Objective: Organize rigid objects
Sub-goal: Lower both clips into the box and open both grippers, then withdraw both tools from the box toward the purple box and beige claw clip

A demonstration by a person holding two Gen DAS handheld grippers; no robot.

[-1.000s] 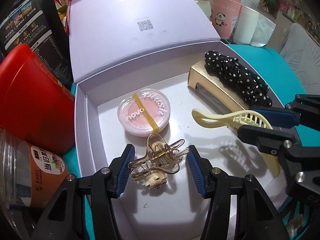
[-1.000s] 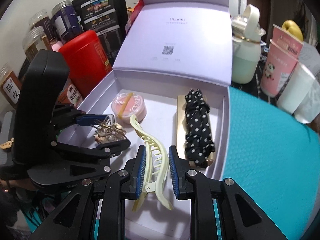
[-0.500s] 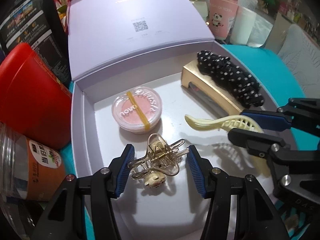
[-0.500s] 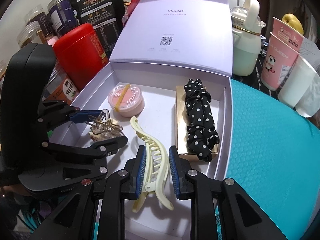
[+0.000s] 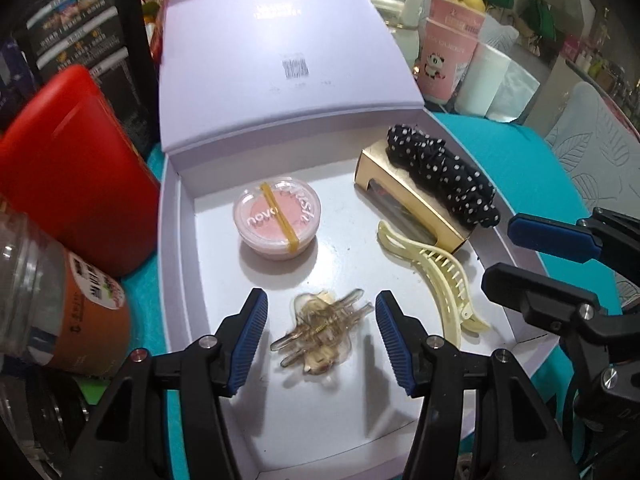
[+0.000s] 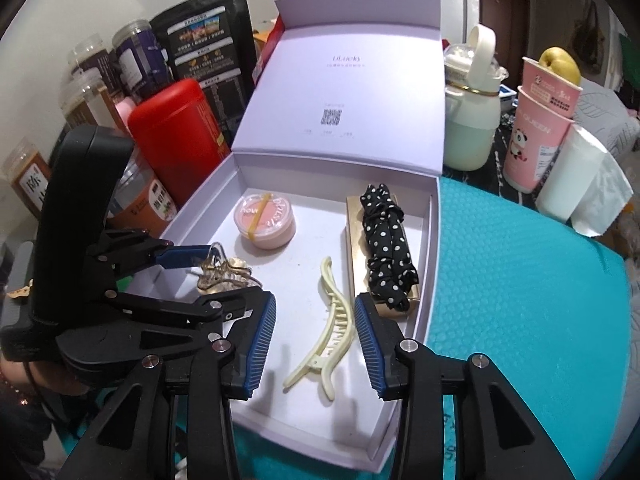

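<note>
An open lavender box [image 5: 176, 280] [image 6: 434, 260] holds a pink blush compact [image 5: 278, 216] [image 6: 266, 222] and a polka-dot scrunchie [image 5: 440, 176] [image 6: 386, 240] on a gold case. A gold claw clip [image 5: 320, 332] [image 6: 224, 276] lies on the box floor between the jaws of my left gripper [image 5: 320, 336] [image 6: 216, 276]. Those jaws are opening and the pads stand clear of it. A cream hair clip [image 6: 328, 332] [image 5: 436, 276] rests on the floor between the opening jaws of my right gripper [image 6: 316, 340] [image 5: 500, 250], untouched by the pads.
A red canister [image 5: 72, 168] [image 6: 172, 136] and a labelled jar [image 5: 60, 300] crowd the box's left side. Behind it stand dark bags, a mint bottle [image 6: 472, 120], pink cups [image 6: 540, 132] and a white paper roll [image 6: 576, 176]. A teal mat [image 6: 520, 300] spreads to the right.
Both grippers have opened. The gold claw clip and the cream clip, gripped before, now lie loose on the box floor. The right gripper has lifted slightly.
</note>
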